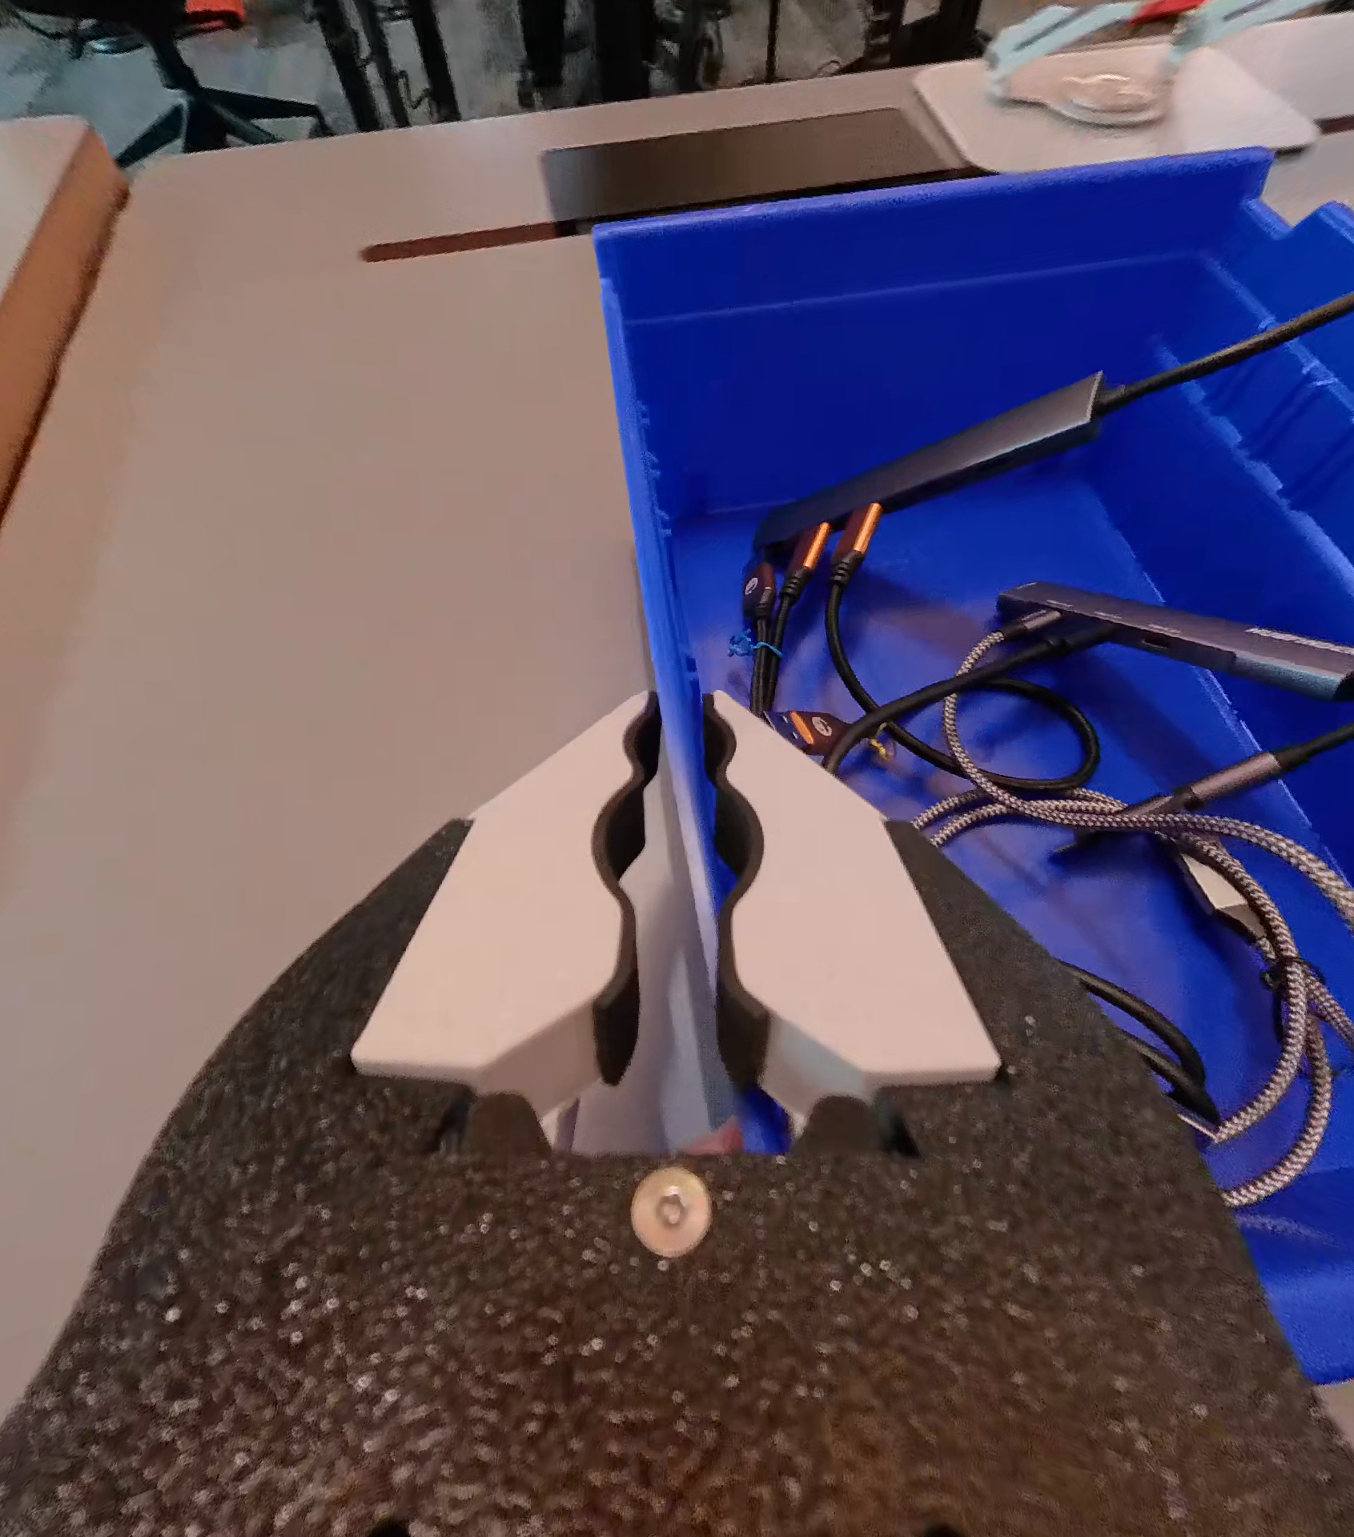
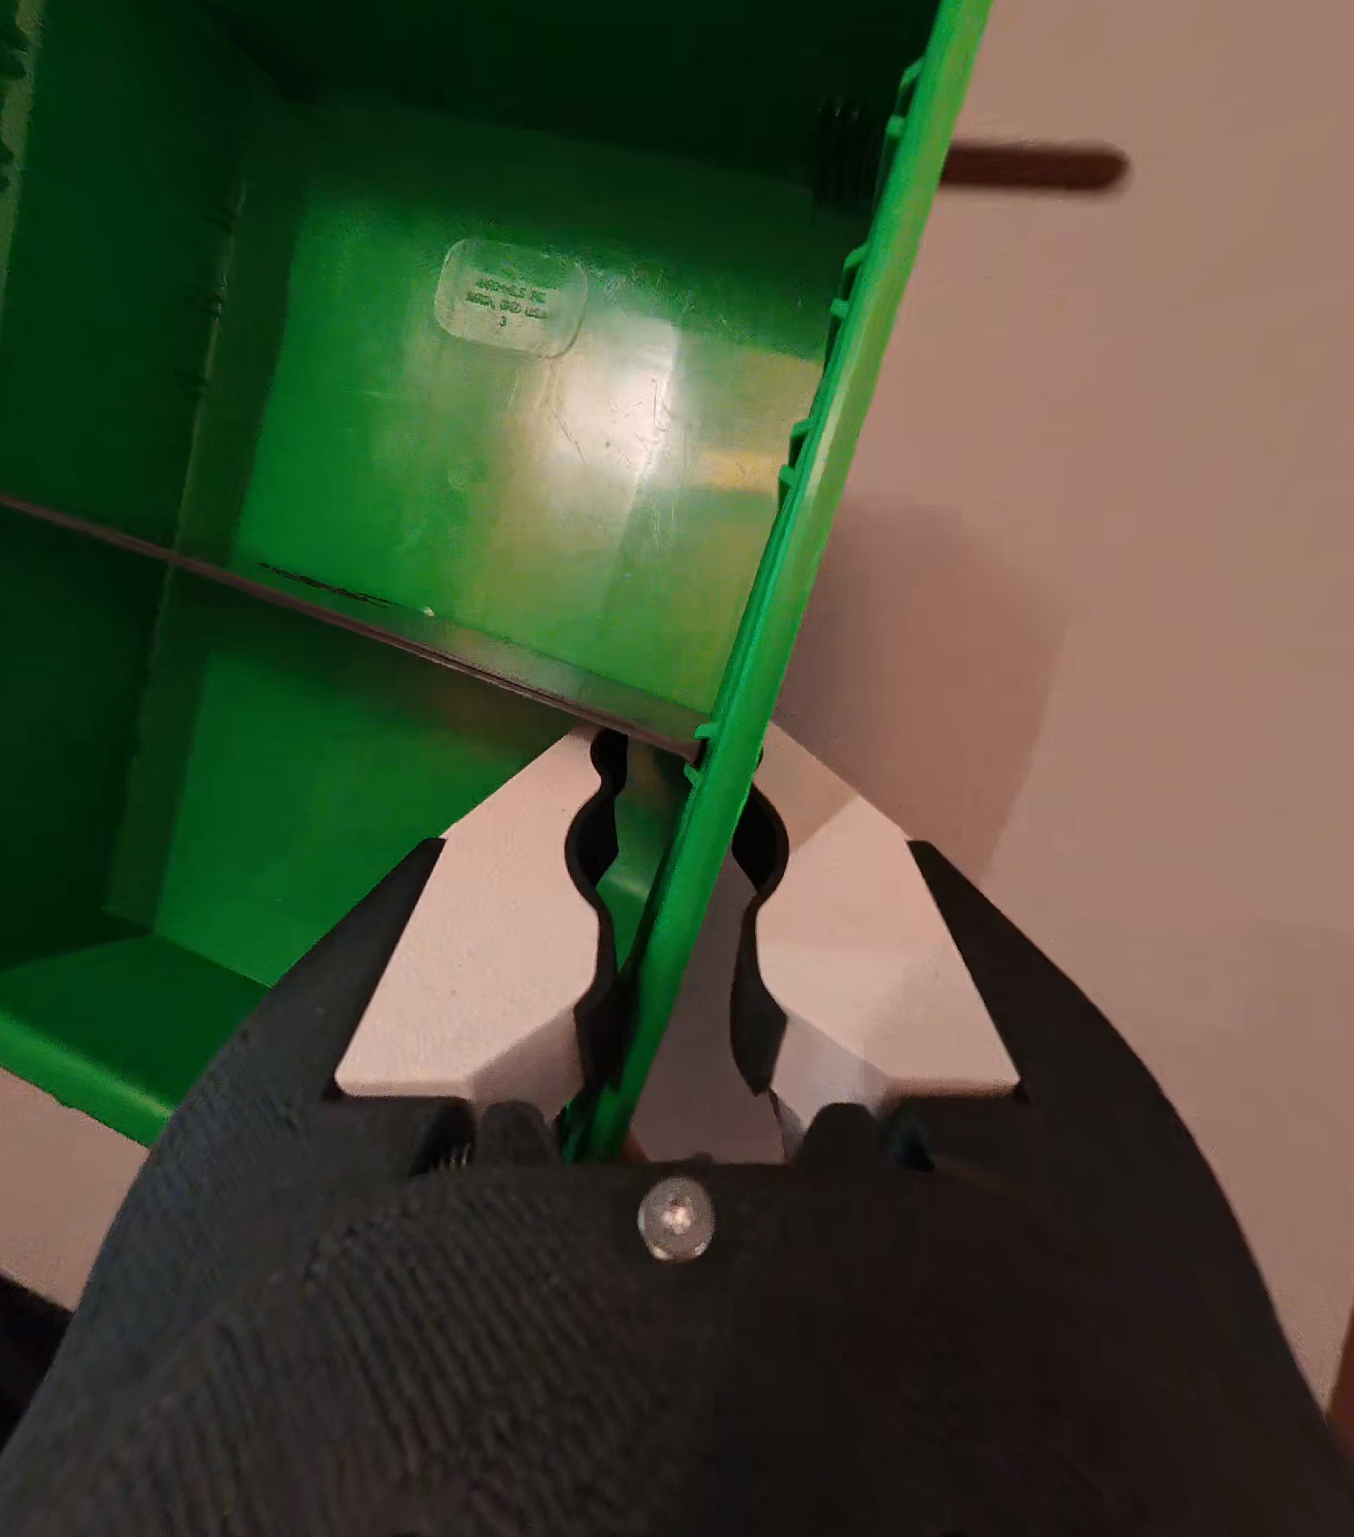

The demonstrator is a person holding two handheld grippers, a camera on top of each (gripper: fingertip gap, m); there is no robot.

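The left gripper (image 1: 682,724) straddles the near left wall of a blue bin (image 1: 948,274) on the pale counter (image 1: 324,499), one finger outside and one inside. The jaws stand a little apart, and a gap shows on both sides of the wall, so I cannot tell whether the pads actually press it.

The right gripper (image 2: 677,753) is clamped on the right side wall of a green bin (image 2: 407,466): the wall runs straight up between its black wavy pads (image 2: 594,882), which pinch it low down near the gripper body.

The blue bin's right end is cut off by the frame edge. In it lie two slim grey hubs (image 1: 939,466), one propped on the bin's floor with orange-collared plugs (image 1: 856,532) in its side, among a tangle of black and braided grey cables (image 1: 1272,882). The green bin shows a thin divider (image 2: 307,590) across its glossy, scuffed floor and nothing in the compartments in view; its left part is out of sight.
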